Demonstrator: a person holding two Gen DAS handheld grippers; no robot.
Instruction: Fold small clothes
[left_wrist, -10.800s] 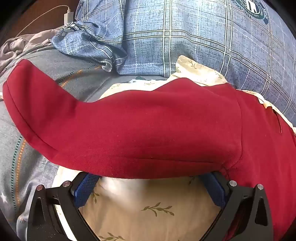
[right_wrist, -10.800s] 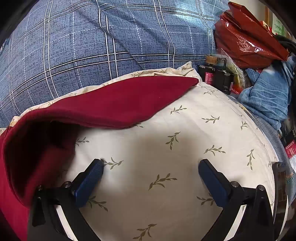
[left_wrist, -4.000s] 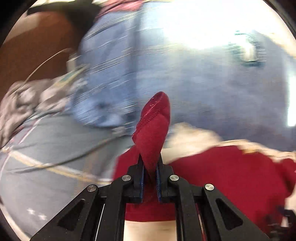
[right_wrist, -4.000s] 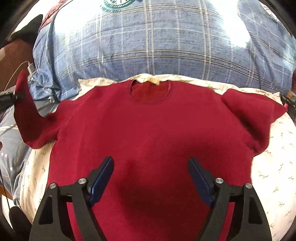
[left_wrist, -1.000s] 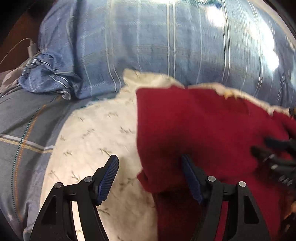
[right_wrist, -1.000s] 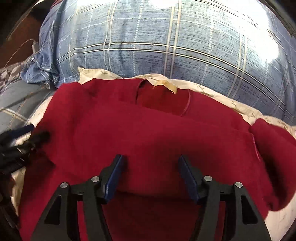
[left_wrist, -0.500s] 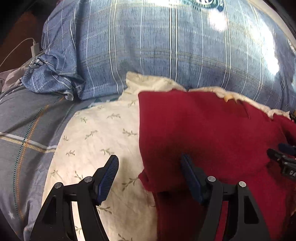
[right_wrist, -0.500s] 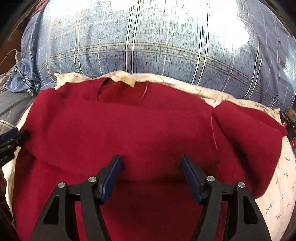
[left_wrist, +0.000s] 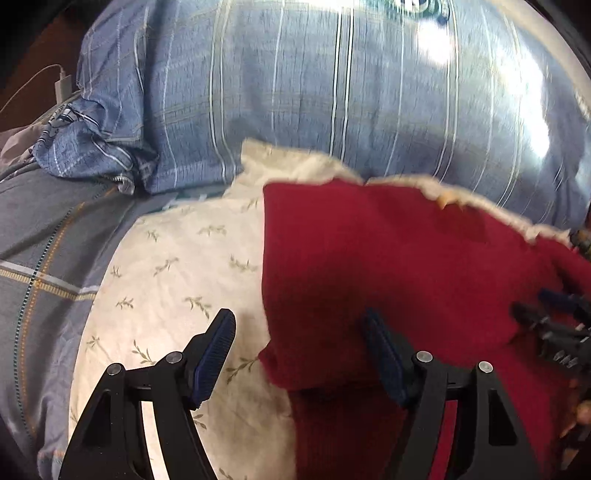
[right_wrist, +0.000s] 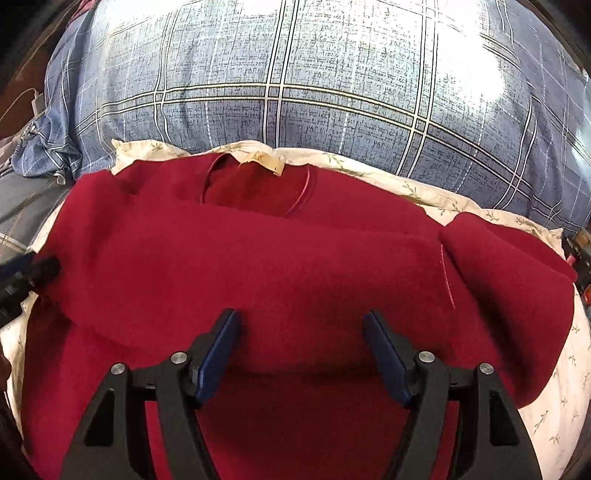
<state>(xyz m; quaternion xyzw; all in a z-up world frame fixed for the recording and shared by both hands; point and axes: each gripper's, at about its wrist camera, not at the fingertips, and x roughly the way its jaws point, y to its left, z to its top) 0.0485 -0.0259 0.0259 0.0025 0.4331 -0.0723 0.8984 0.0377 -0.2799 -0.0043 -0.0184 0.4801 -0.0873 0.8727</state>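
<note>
1. Red sweater (right_wrist: 295, 266) lies flat across the middle of the right wrist view, neck opening up top with a tan label (right_wrist: 263, 159) at the collar.
2. One sleeve is folded across the chest, its edge running along the centre of the frame; other sleeve (right_wrist: 509, 280) sits bunched at right.
3. In the left wrist view the sweater fills the right half, its folded edge straight down the middle.
4. My right gripper (right_wrist: 301, 354) hovers over the folded sleeve, jaws opening, wide apart; cloth below them, pads not pressing it.
5. My left gripper (left_wrist: 297, 354) is spread wide at bottom centre; left finger over the pillow, right finger over the sweater's edge, nothing clamped.
6. Cream leaf-print pillow (left_wrist: 166, 280) is under the sweater, bare at left of the left view.
7. Blue plaid pillow (right_wrist: 295, 81) fills the top of both views, touching the cream one.
8. Grey striped bedding (left_wrist: 40, 266) at far left.
9. White charger and cable (left_wrist: 62, 83) at upper left.
</note>
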